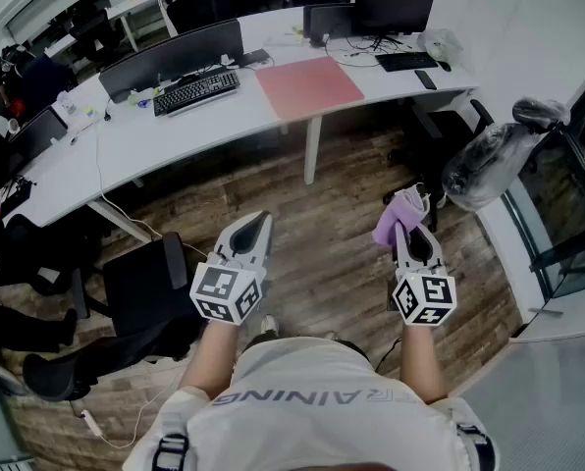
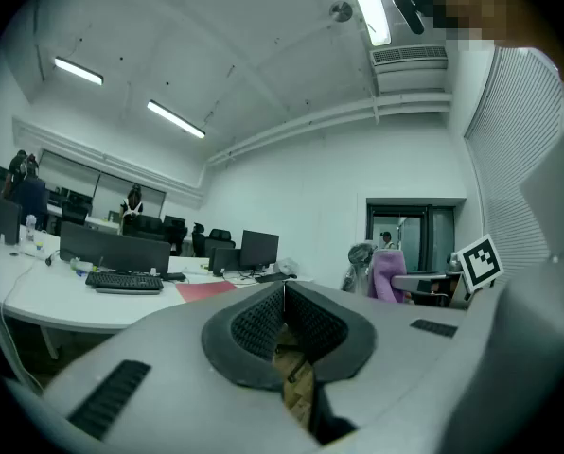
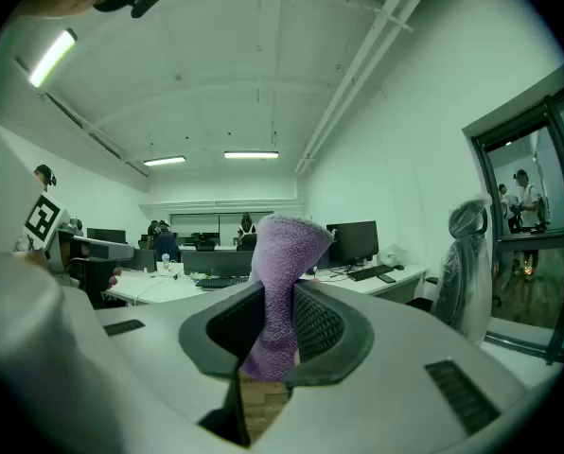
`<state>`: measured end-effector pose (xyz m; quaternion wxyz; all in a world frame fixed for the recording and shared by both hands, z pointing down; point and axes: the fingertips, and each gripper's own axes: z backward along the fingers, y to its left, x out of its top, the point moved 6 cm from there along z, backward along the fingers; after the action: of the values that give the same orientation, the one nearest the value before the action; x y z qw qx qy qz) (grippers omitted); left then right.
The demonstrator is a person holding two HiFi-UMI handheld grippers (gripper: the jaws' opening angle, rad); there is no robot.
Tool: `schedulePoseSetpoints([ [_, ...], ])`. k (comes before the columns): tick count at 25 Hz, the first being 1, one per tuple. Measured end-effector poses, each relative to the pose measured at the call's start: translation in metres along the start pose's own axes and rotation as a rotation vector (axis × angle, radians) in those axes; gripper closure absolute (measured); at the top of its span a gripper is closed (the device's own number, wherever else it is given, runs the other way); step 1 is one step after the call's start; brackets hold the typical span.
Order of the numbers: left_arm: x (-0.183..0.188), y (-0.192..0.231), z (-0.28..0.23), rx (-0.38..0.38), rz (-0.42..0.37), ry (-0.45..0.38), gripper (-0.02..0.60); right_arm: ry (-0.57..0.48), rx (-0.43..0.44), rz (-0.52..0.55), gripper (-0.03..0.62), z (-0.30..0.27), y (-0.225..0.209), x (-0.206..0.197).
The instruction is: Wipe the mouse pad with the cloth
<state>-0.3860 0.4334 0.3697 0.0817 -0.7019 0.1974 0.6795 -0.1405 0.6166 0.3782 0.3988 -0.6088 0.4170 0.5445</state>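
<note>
Right gripper (image 1: 408,230) was clamped on the cloth (image 3: 284,253), well short of the mouse pad (image 1: 309,85) on the table (image 1: 165,137). The cloth looked soft and light, likely limp; the mid-fold grip seemed adequate. Left gripper (image 1: 257,226) was closed and empty.

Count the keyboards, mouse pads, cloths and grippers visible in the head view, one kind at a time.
keyboards: 2
mouse pad: 1
cloth: 1
grippers, left gripper and right gripper: 2
Total: 6
</note>
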Motion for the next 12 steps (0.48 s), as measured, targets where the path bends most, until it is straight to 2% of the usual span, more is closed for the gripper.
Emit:
schedulePoseSetpoints([
  [12,-0.008,0.012,0.0,0.008,-0.003,0.029,0.549,0.012,0.002,0.003,0.499,-0.015,0.008,-0.009],
])
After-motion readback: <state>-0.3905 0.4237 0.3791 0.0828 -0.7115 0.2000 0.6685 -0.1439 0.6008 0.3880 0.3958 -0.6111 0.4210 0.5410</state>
